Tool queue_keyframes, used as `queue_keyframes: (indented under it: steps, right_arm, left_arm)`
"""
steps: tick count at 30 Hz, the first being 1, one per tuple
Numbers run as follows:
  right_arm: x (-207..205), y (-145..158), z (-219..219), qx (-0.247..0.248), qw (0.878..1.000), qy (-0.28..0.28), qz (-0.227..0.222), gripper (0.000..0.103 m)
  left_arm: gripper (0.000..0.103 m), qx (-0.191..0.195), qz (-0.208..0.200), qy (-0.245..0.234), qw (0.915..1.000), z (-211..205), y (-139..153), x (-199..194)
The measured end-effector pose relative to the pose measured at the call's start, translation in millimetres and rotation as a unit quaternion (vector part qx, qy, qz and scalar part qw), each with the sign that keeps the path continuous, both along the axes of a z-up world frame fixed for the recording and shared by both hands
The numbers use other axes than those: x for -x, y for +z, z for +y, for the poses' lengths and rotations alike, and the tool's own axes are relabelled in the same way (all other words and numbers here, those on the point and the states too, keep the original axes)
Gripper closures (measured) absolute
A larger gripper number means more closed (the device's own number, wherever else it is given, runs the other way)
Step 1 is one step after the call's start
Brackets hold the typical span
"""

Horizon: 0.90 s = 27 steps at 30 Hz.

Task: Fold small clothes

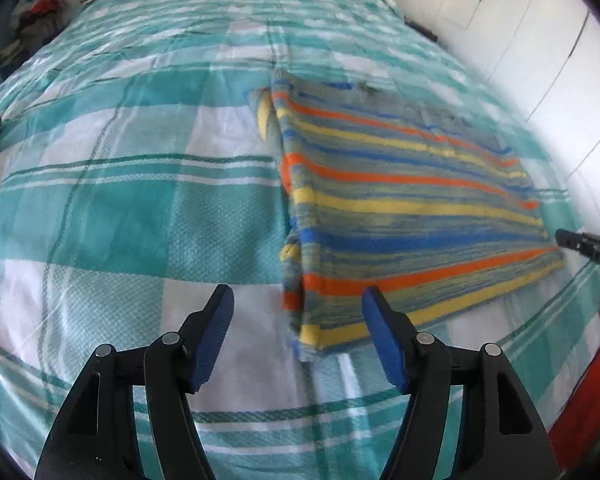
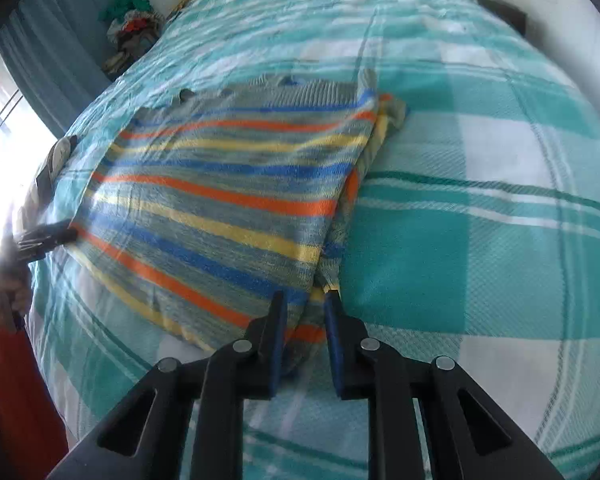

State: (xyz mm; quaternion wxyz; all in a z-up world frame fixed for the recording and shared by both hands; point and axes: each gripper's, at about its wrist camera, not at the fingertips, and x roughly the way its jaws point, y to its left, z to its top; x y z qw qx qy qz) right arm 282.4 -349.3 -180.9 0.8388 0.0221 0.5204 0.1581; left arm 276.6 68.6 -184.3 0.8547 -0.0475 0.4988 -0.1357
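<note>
A striped knit sweater (image 1: 400, 208), grey-green with orange, yellow and blue bands, lies flat and folded on the bed; it also shows in the right wrist view (image 2: 220, 204). My left gripper (image 1: 298, 300) is open and empty, hovering just before the sweater's near left corner. My right gripper (image 2: 305, 300) is nearly closed around the sweater's near right corner, with fabric between its blue pads (image 2: 278, 344). The other gripper shows as a dark tip at the right edge of the left wrist view (image 1: 584, 246) and at the left of the right wrist view (image 2: 46, 238).
The bed is covered by a teal and white checked sheet (image 1: 140, 200). A pile of clothes (image 2: 134, 28) sits beyond the far left corner. A white wall (image 1: 520, 20) runs along the right side. Red clothing of the person (image 2: 16, 400) is near the bed edge.
</note>
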Motion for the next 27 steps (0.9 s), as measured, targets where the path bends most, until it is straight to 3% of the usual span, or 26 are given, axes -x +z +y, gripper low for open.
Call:
queue_keyframes:
  steps: [2, 4, 6, 7, 8, 10, 11, 13, 15, 17, 20, 27]
  right_arm:
    - [9.6, 12.5, 18.1, -0.004, 0.999, 0.023, -0.024, 0.078]
    - [12.1, 6.0, 29.9, -0.010, 0.999, 0.028, -0.025, 0.073]
    - [15.1, -18.7, 29.6, -0.006, 1.000, 0.013, 0.003, 0.073]
    - [16.8, -35.5, 29.1, 0.020, 1.000, 0.009, 0.020, 0.074]
    - [20.5, -40.5, 27.7, 0.023, 1.000, 0.004, 0.016, 0.076]
    - [41.4, -27.6, 17.9, 0.013, 1.000, -0.025, 0.000, 0.076]
    - [50.7, -20.4, 16.4, 0.031, 0.999, -0.041, -0.004, 0.074]
    - [72.7, -5.2, 15.5, 0.055, 0.996, -0.065, -0.038, 0.053]
    - [92.9, 1.3, 14.1, 0.048, 0.993, -0.084, -0.073, 0.040]
    - [103.5, -7.3, 12.5, 0.050, 0.991, -0.105, -0.071, 0.033]
    - [104.7, -31.8, 2.4, 0.046, 0.990, -0.126, -0.030, 0.032]
    - [107.2, -37.5, 3.9, 0.047, 0.991, -0.116, -0.046, 0.029]
  left_arm:
    - [0.022, 0.003, -0.021, 0.004, 0.9998, -9.7, 5.7, 7.8]
    - [0.021, -0.013, -0.029, 0.004, 0.9995, -24.7, 0.6, 8.6]
    - [0.019, -0.064, -0.019, 0.009, 0.9977, -36.2, -18.2, 8.6]
    - [0.018, -0.093, -0.006, 0.016, 0.9955, -35.3, -30.9, 5.5]
    - [0.018, -0.107, 0.000, 0.023, 0.9940, -30.5, -37.6, 9.4]
    - [0.018, -0.091, 0.002, 0.053, 0.9944, -17.5, -29.8, 25.2]
    - [0.018, -0.089, 0.009, 0.067, 0.9937, -12.2, -25.9, 33.4]
    - [0.013, -0.079, 0.002, 0.076, 0.9940, -8.7, -22.1, 46.8]
    - [0.007, -0.085, -0.007, 0.080, 0.9931, -11.8, -27.5, 56.8]
    - [0.005, -0.102, -0.002, 0.089, 0.9908, -16.7, -41.4, 59.6]
    - [0.001, -0.112, -0.029, 0.096, 0.9886, -20.1, -49.4, 65.8]
    - [0.001, -0.105, -0.032, 0.098, 0.9892, -18.0, -50.8, 66.2]
